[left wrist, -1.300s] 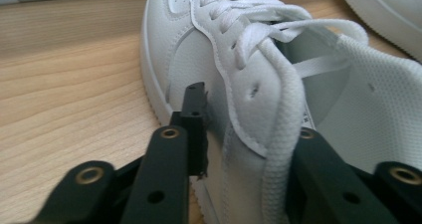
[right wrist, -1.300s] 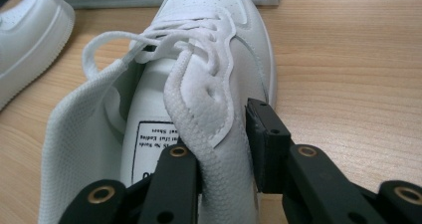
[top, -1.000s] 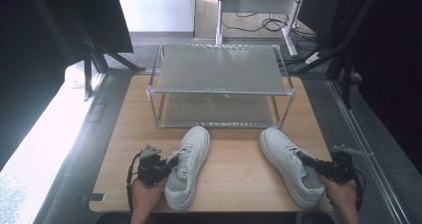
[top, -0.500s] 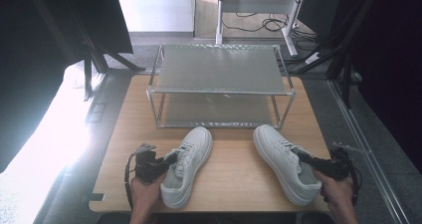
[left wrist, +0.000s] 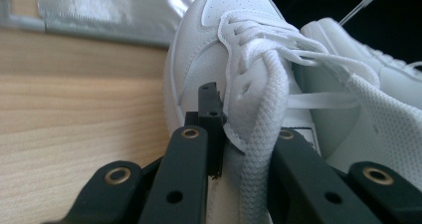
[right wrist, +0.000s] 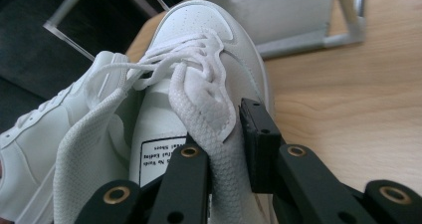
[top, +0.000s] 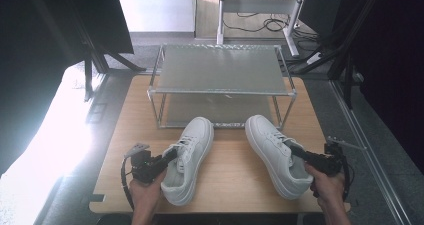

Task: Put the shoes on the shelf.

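Two white leather lace-up sneakers lie on the wooden table (top: 230, 170), toes toward the two-tier metal rack (top: 220, 75). Left gripper (top: 167, 157) pinches the left sneaker (top: 190, 160) at its collar; right gripper (top: 295, 152) pinches the right sneaker (top: 275, 152) likewise. Light, with soft uppers: grip the padded collar.

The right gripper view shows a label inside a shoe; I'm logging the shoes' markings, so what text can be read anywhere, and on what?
"No Yards", partly legible and seen upside down, on the white label inside the right sneaker.
The label's other lines: too small and blurred to read.
Small tag inside the left sneaker: nothing readable.
Shoe rack and table: no text.
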